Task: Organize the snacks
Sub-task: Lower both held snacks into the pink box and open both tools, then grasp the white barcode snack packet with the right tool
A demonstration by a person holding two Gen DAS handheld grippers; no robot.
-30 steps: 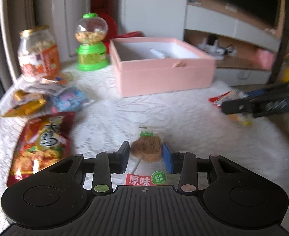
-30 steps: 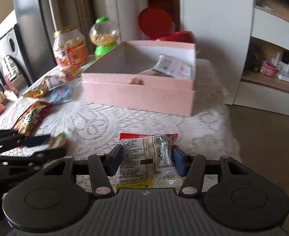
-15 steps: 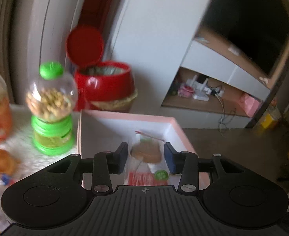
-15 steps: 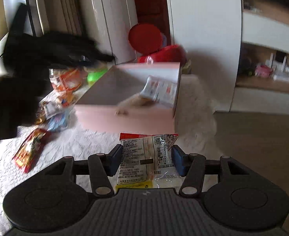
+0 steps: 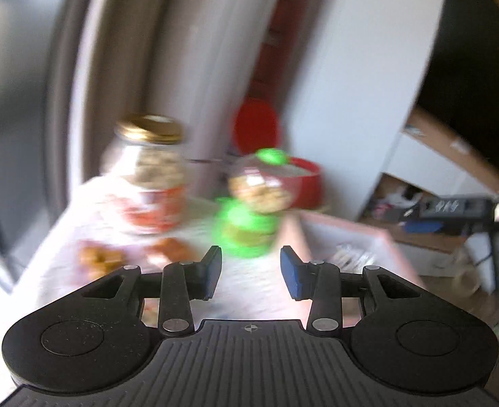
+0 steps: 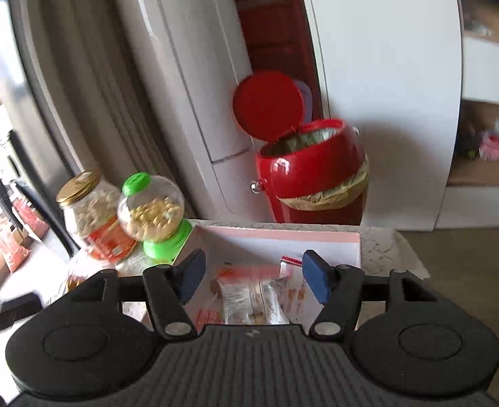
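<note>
My left gripper (image 5: 251, 271) is open and empty, held above the white lace table to the left of the pink box (image 5: 388, 237); this view is blurred. My right gripper (image 6: 252, 279) is open over the pink box (image 6: 283, 234). A clear snack packet (image 6: 254, 300) lies or falls just below the fingers, among other packets (image 6: 291, 261) in the box. The right gripper's arm shows in the left wrist view (image 5: 466, 208).
A glass jar with a gold lid (image 6: 86, 213) and a green candy dispenser (image 6: 154, 217) stand left of the box. A red bin with its lid open (image 6: 312, 173) stands behind the table. Small snacks (image 5: 100, 257) lie near the jar.
Both grippers have opened and let go of their snack packets over the pink box. My left gripper has swung left toward the jar. My right gripper has moved forward over the box.
</note>
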